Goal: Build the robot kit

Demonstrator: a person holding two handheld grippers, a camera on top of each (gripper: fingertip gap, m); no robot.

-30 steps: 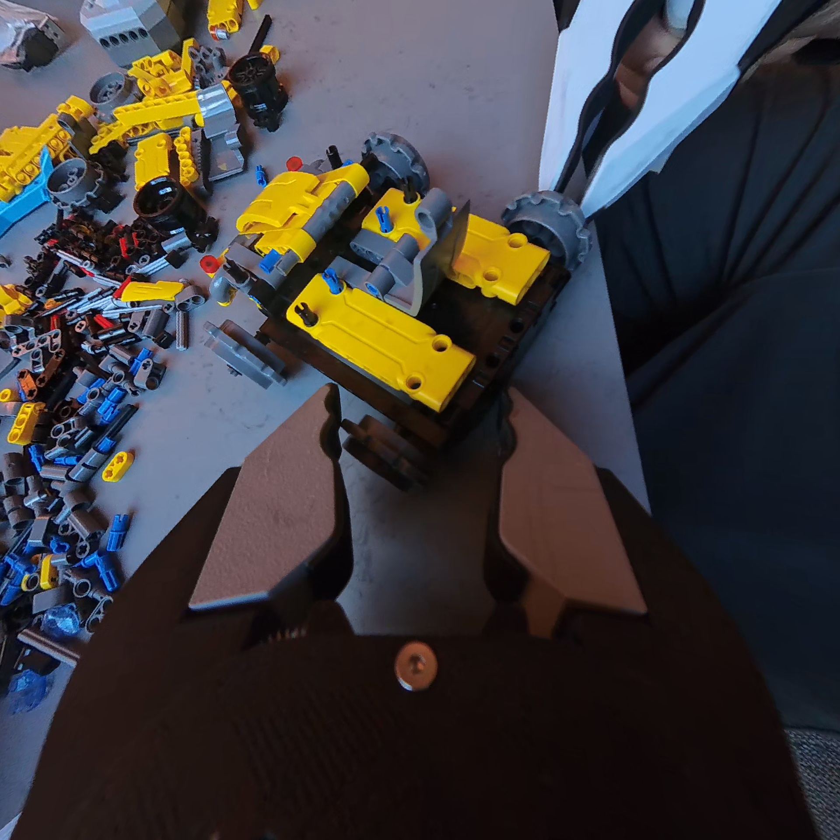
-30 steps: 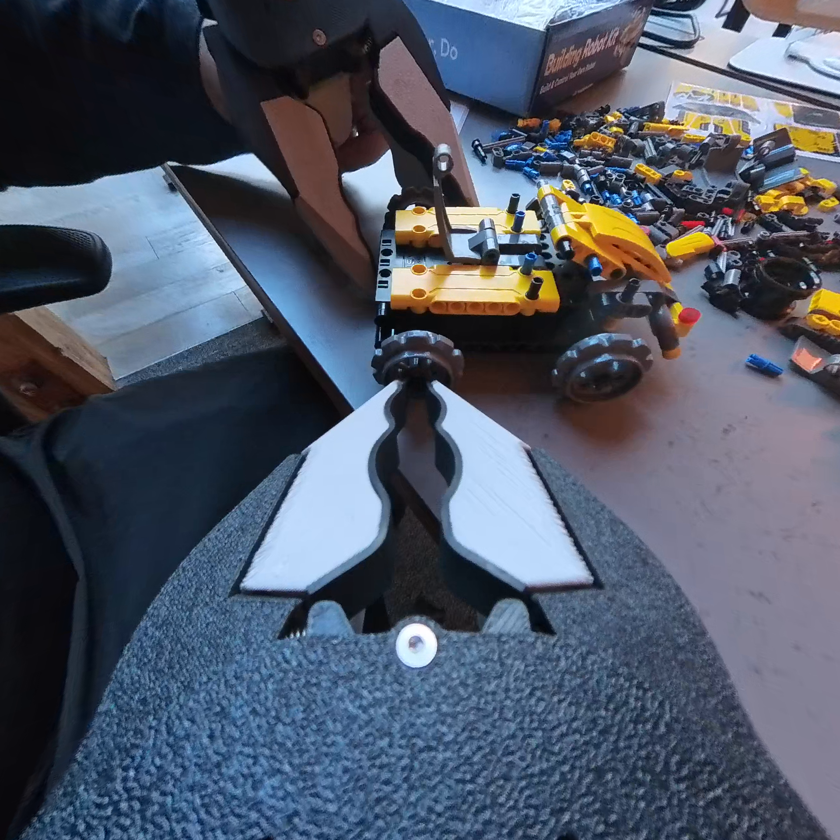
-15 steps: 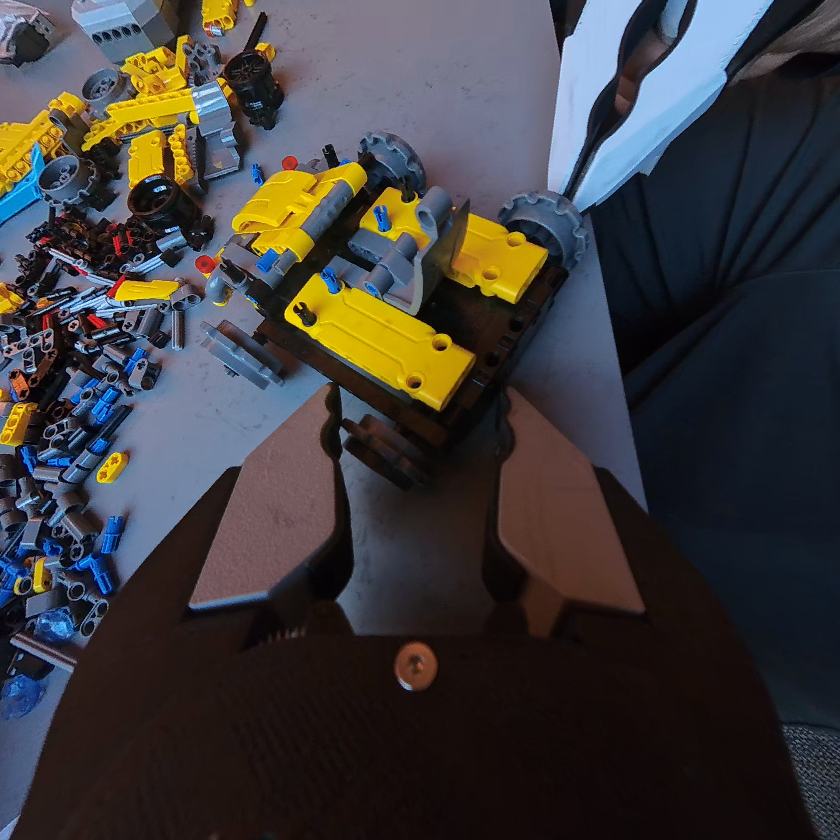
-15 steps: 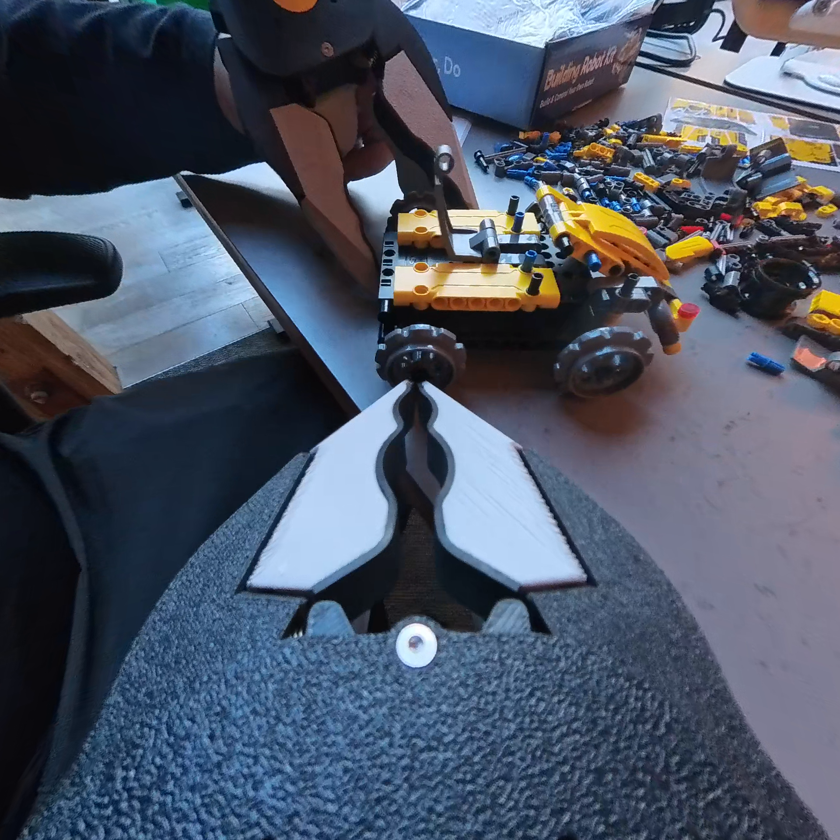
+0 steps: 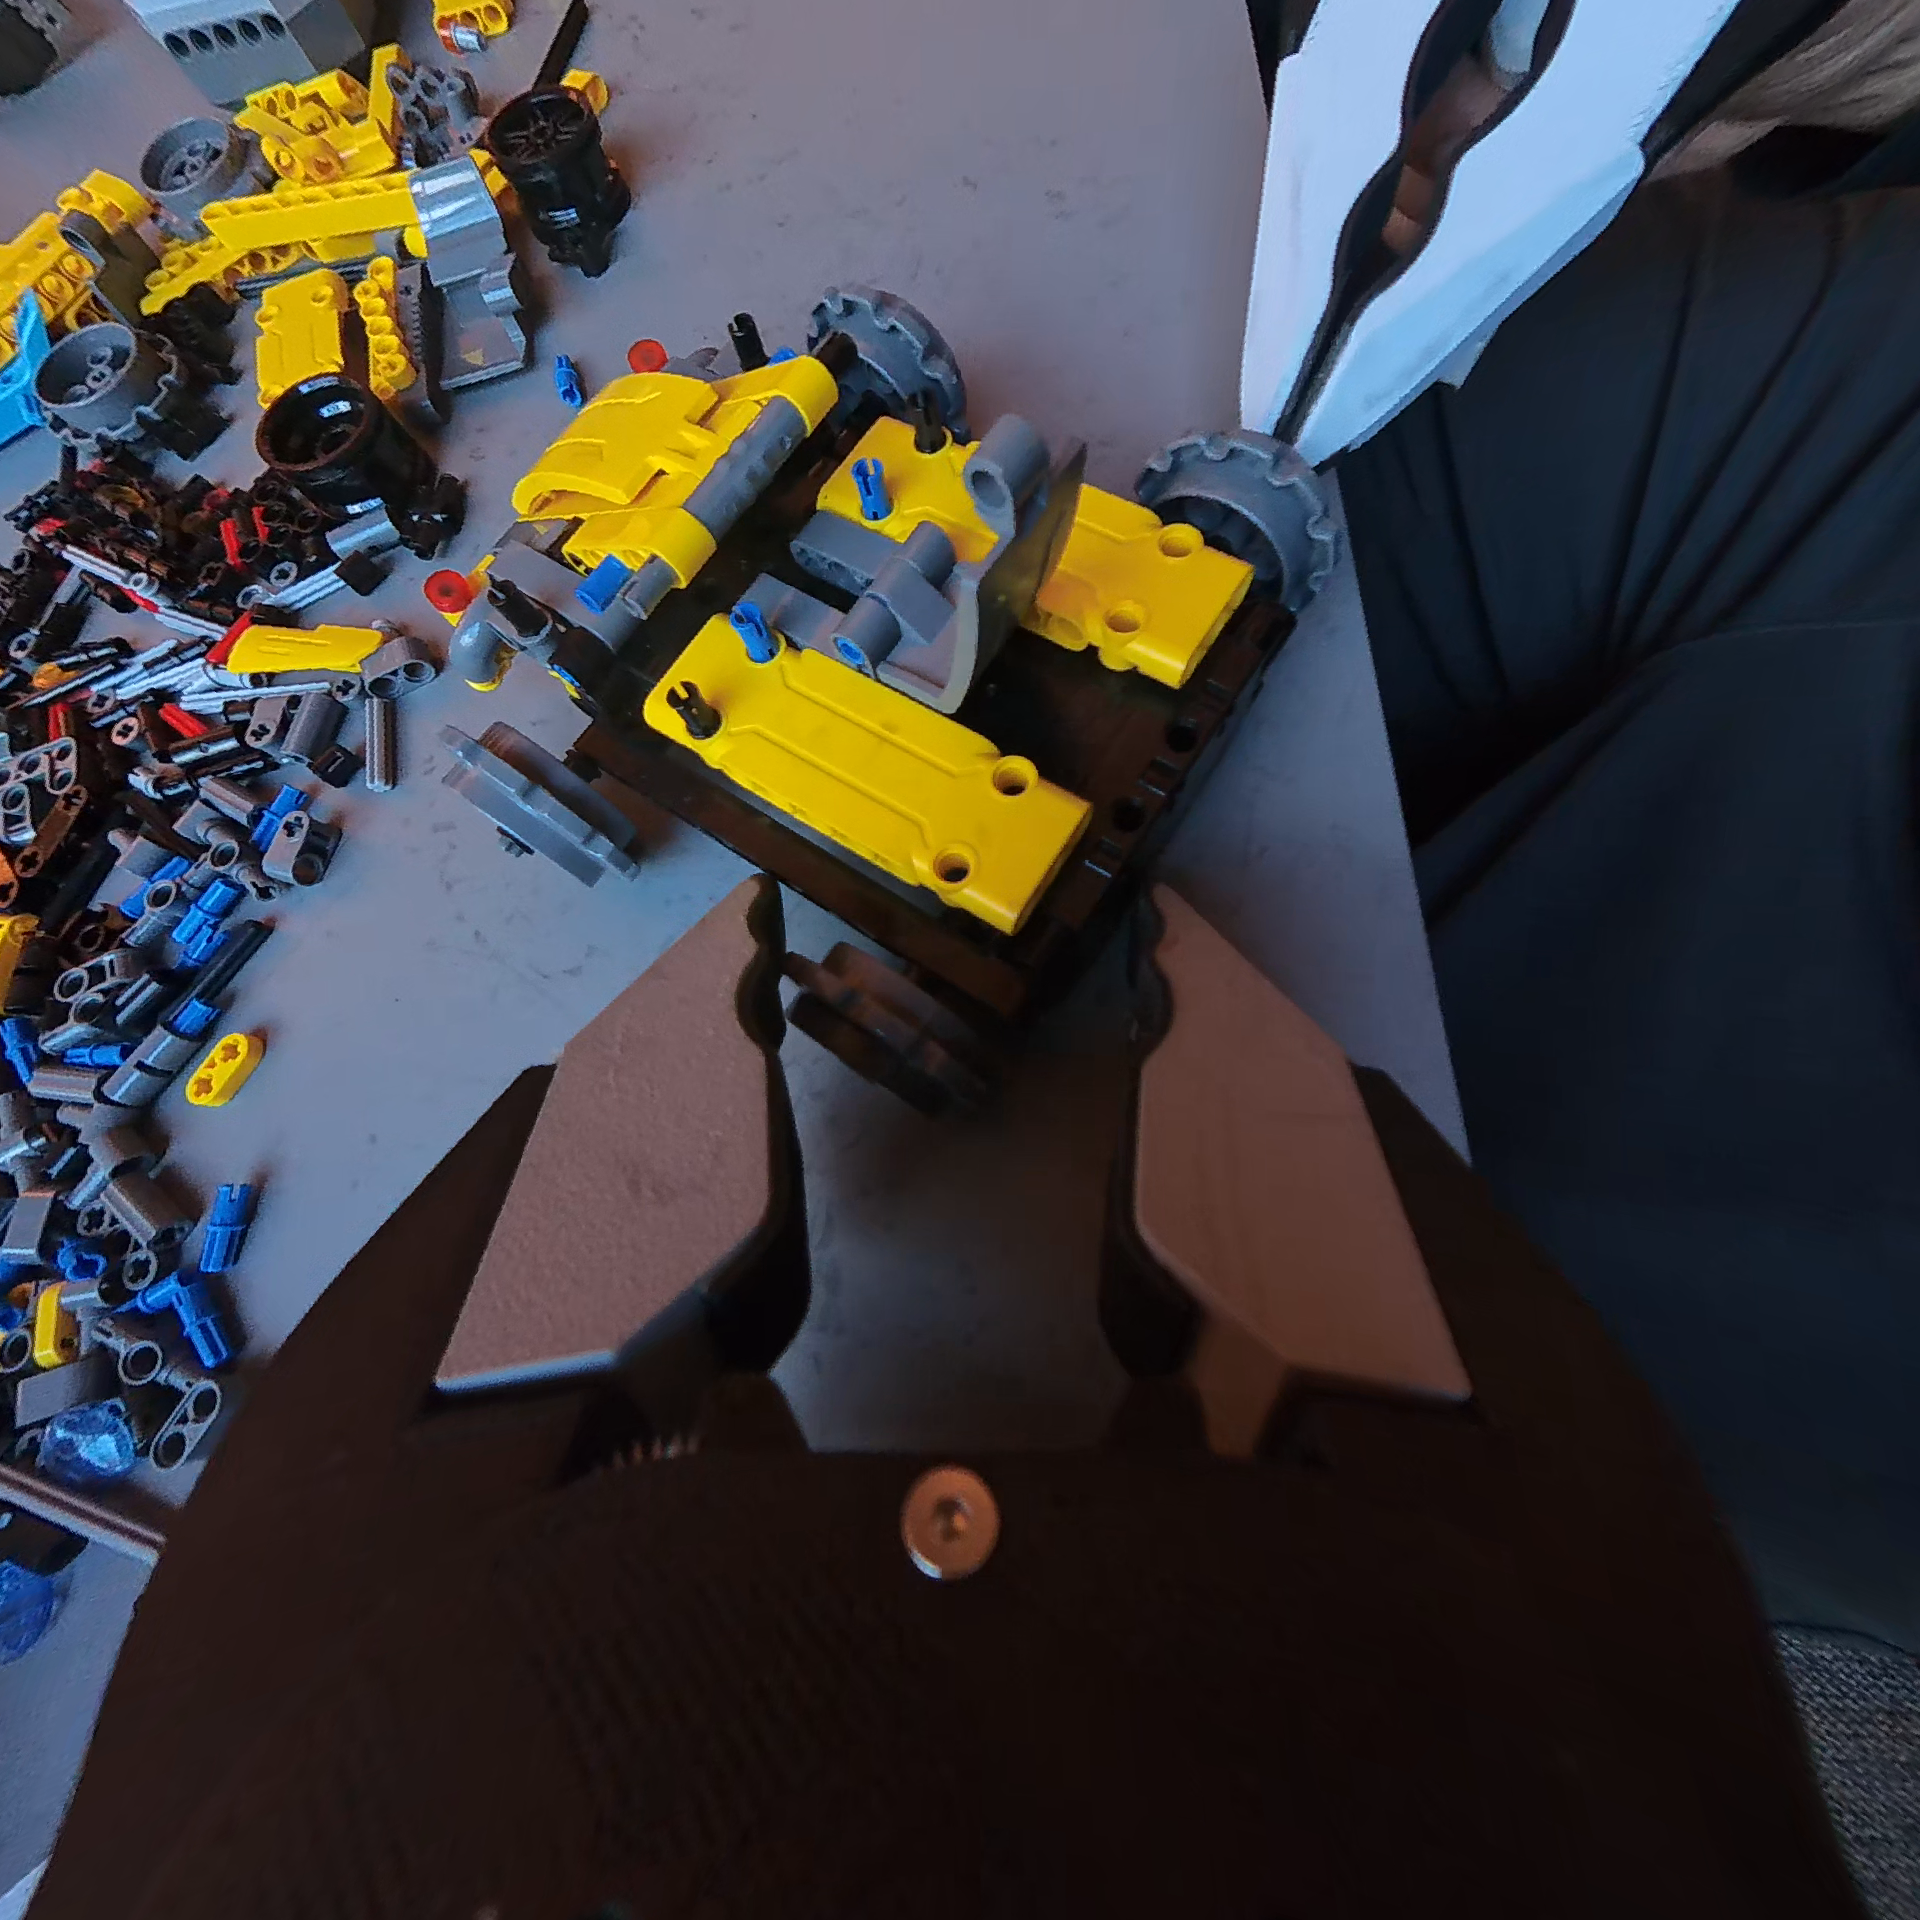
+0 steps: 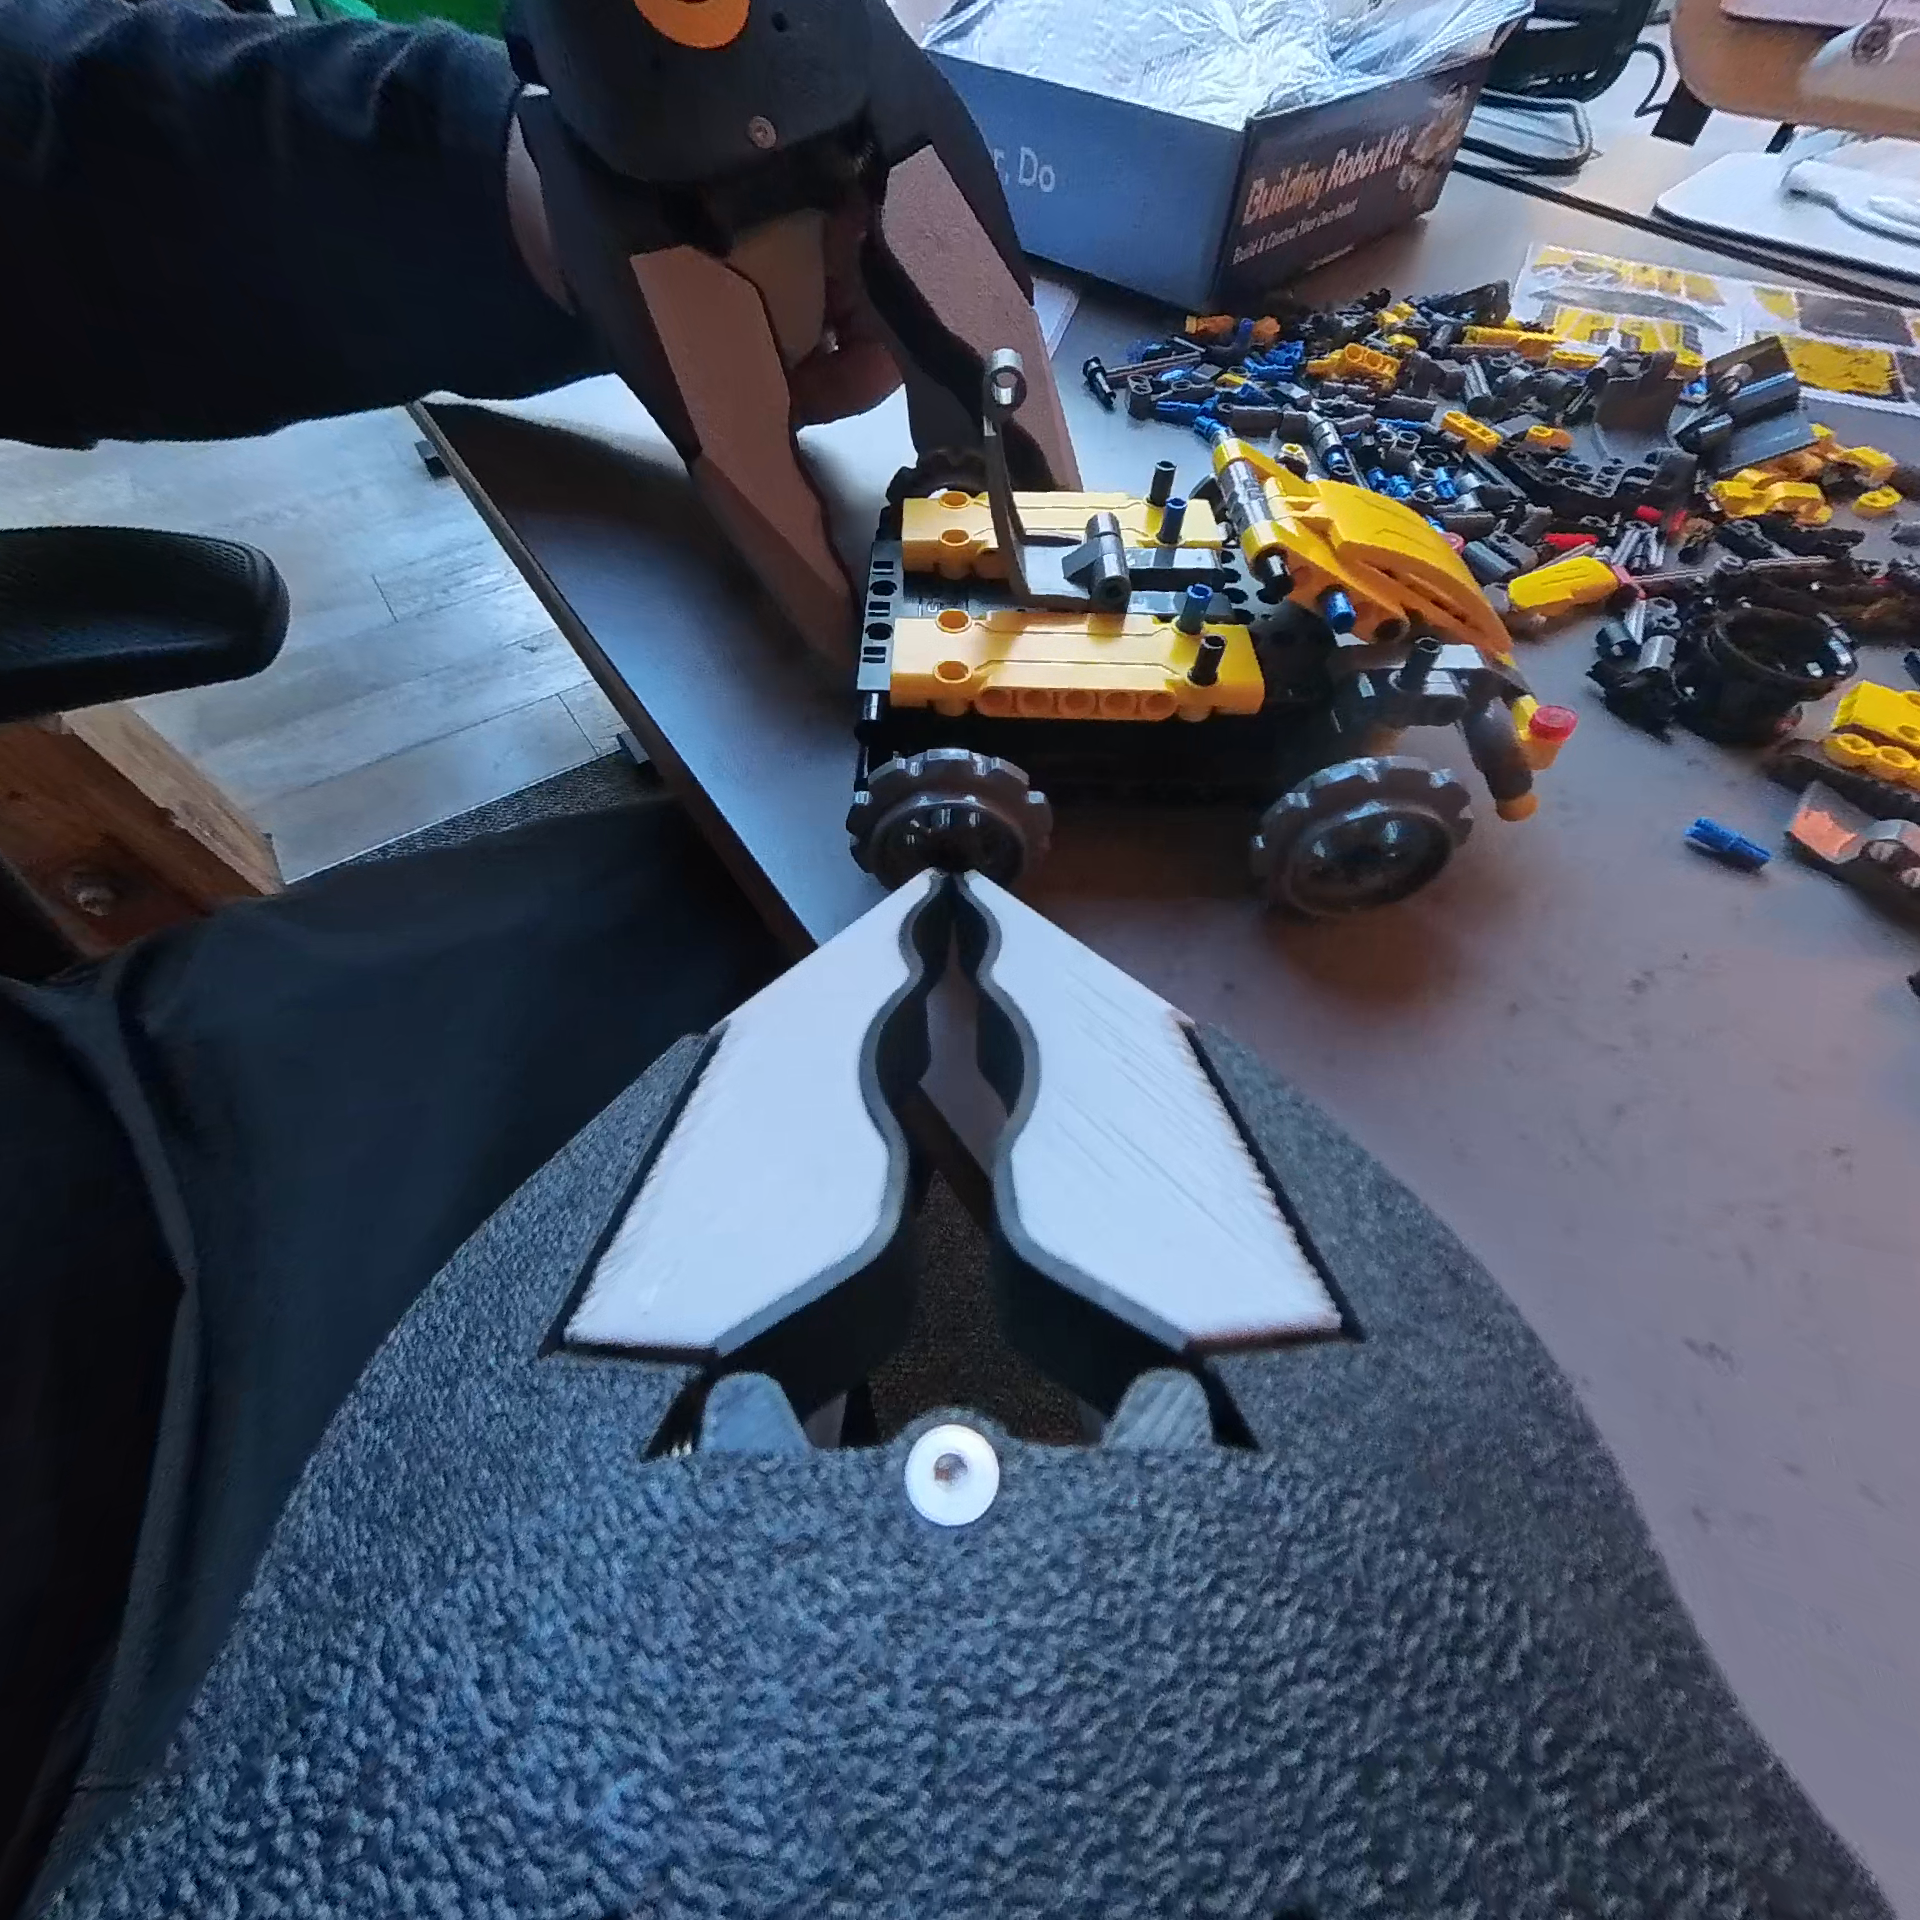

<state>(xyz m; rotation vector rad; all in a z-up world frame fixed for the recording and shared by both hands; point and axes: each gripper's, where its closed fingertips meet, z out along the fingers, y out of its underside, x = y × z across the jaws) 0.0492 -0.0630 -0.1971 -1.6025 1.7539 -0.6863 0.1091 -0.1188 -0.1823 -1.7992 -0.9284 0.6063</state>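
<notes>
A yellow and black toy car (image 5: 862, 769) built of bricks stands near the table's edge, with grey wheels and an upright grey lever. My left gripper (image 5: 954, 914) is open, its brown fingers on either side of the car's rear end, one finger beside a rear wheel (image 5: 883, 1029). It also shows in the right wrist view (image 6: 935, 561), held by a dark-sleeved arm. My right gripper (image 6: 940, 881) is shut, its white fingertips meeting at the tread of the near rear wheel (image 6: 945, 821). In the left wrist view its tip (image 5: 1299, 436) touches that wheel (image 5: 1236, 509).
Loose yellow, black, grey and blue bricks (image 5: 156, 831) cover the table (image 6: 1455, 1091) beyond the car (image 6: 1558, 416). A blue box (image 6: 1195, 156) and a printed sheet (image 6: 1662, 322) lie at the back. A person's dark-clothed lap (image 6: 364, 1039) and a chair armrest (image 6: 125, 613) are off the table edge. The car (image 6: 1558, 416) is about 20 centimetres from my left fingertips.
My right gripper's fingers have closed from a small gap to shut, at the rear wheel. The left gripper and the car have barely moved.
</notes>
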